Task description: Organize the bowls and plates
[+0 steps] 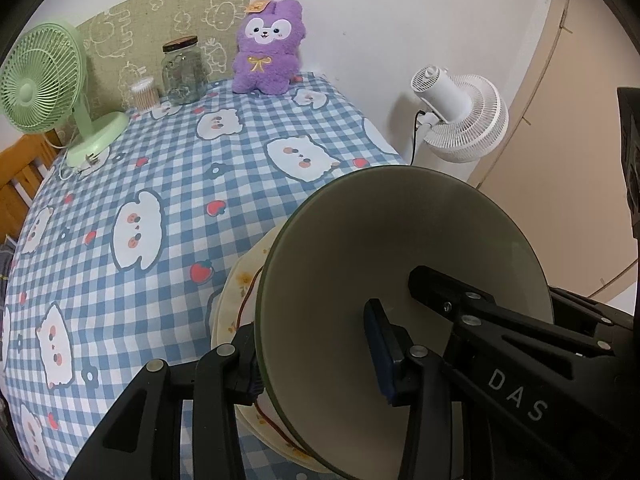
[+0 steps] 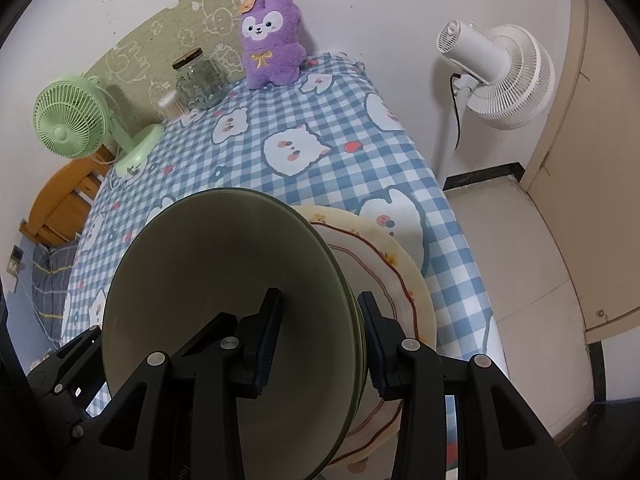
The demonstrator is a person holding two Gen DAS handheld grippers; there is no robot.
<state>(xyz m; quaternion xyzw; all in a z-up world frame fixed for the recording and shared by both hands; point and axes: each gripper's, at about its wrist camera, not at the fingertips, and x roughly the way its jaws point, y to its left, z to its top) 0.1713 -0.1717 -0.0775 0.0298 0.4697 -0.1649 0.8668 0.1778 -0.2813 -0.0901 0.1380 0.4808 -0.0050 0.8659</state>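
Note:
A grey-green bowl (image 1: 384, 248) is held tilted above a cream plate with a red scalloped line (image 1: 240, 292) that lies on the checked tablecloth. My left gripper (image 1: 316, 352) grips the bowl's rim, one finger inside and one outside. In the right wrist view the same bowl (image 2: 216, 272) is gripped at its opposite rim by my right gripper (image 2: 320, 336), also one finger inside and one outside. The cream plate (image 2: 392, 276) shows under and to the right of the bowl. The other gripper's arm (image 1: 520, 340) crosses the bowl's far side.
At the table's back stand a purple plush toy (image 1: 268, 48), a glass jar (image 1: 184, 72), a cotton-swab box (image 1: 143, 94) and a green desk fan (image 1: 44, 84). A white floor fan (image 2: 496, 76) stands off the table's right edge (image 2: 452, 240). A wooden chair (image 2: 60, 200) stands on the left.

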